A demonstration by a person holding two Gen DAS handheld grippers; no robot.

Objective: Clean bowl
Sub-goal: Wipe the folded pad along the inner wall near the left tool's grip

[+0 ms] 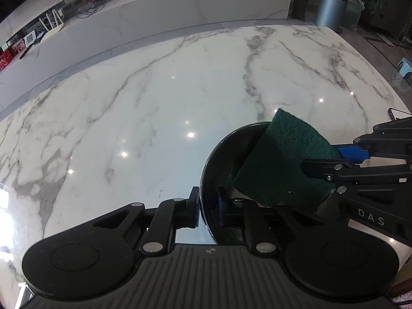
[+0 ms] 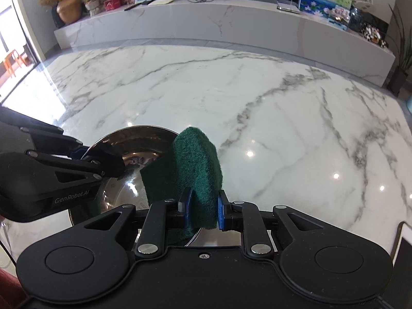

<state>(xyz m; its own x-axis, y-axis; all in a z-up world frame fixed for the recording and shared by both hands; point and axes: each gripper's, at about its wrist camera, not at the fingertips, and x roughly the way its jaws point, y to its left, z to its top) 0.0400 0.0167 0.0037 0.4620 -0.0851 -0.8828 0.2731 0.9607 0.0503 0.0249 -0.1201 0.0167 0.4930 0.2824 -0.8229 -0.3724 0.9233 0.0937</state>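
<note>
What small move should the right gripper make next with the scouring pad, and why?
Probably press the green scouring pad lower into the steel bowl and sweep it round the inner wall. The right gripper is shut on the pad, which is folded over the rim and only partly inside. The left gripper clamps the bowl's rim, steadying it on the marble table, so scrubbing looks feasible.

Right tool (image 1: 319, 170) body: white letters "DAS", the rest cut off by the picture's edge.
Left tool (image 2: 103, 163) body: white "GenRobot.AI" along its side.
Shelf items behind the counter (image 2: 231, 103): too small to read.
</note>
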